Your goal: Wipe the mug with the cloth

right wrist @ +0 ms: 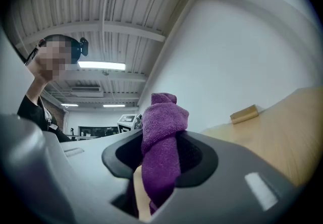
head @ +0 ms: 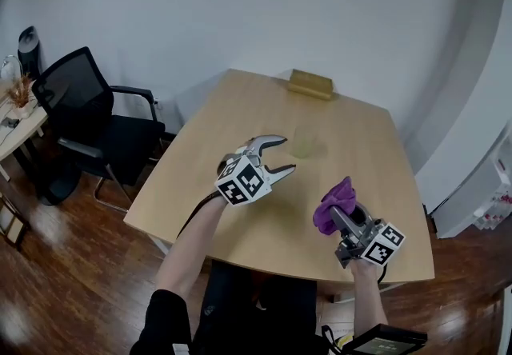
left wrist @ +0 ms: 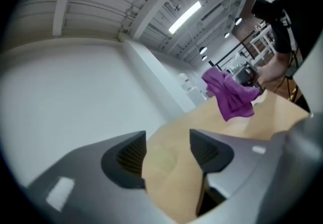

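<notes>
The mug [head: 304, 143], pale yellowish-green, stands untouched near the middle of the desk [head: 240, 105], apart from both grippers. The left gripper [head: 284, 156], at the mug's 8 o'clock, points toward it with jaws spread wide and nothing in them. The right gripper [head: 339, 216], at the mug's 5 o'clock, is clenched on the purple cloth [head: 334, 203]. Wiping looks not yet begun: this reads as the reach for the mug, and the next move likely calls for the left jaws to straddle and close on it. The left gripper view alone frames the mug [left wrist: 162, 157], faintly, between its jaws. The right gripper view shows no mug, only the pinched cloth and a tan block [right wrist: 245, 113] at the desk's far edge.
</notes>
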{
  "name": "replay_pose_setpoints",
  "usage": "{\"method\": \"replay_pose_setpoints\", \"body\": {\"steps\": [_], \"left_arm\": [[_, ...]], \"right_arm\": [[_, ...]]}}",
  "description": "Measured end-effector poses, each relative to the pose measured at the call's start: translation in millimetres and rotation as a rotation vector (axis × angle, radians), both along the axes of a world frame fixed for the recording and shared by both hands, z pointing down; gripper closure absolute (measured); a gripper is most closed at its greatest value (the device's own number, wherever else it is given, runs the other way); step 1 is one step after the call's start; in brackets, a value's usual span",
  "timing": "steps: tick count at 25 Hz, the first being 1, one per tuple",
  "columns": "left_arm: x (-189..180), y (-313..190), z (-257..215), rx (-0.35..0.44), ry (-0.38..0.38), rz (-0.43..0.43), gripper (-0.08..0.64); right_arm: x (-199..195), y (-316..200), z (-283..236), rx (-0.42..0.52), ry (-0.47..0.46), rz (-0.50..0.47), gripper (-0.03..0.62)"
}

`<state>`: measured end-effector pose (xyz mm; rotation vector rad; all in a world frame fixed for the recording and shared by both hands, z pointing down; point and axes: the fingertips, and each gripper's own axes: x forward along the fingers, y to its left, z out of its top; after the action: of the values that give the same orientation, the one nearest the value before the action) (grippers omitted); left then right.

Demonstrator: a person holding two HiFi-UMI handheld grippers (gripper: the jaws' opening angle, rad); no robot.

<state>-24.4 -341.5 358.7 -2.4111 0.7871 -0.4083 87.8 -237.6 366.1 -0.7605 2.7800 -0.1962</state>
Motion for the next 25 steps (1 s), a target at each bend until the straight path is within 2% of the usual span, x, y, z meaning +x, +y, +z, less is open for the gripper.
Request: {"method": "replay_pose_setpoints", "body": {"steps": [3,7,17,20,25], "left_arm": [[11,-43,20,-0.032,-0.094,-0.012,0.272],[29,-87,39,-0.061,-0.213,0.001,0.267],[66,-137,80,-0.096,-0.483,0.033,0.271],[65,-143,90,-0.128,-0.538,0.022,0.342],[67,-146,92,-0.146,-0.577,0.018,0.406]], "right_arm": [[-3,-27,4,-0.008,0.06,-0.01,0.446],[-11,-51,10,-0.026,0.075,-0.039,0.446],[-7,-70,5,-0.002,0.143,-0.022,0.446],[-7,-70,4,0.002,0.145,-0.016,0.446],[-7,-70,7,0.005,0.151,-0.014,0.446]]}}
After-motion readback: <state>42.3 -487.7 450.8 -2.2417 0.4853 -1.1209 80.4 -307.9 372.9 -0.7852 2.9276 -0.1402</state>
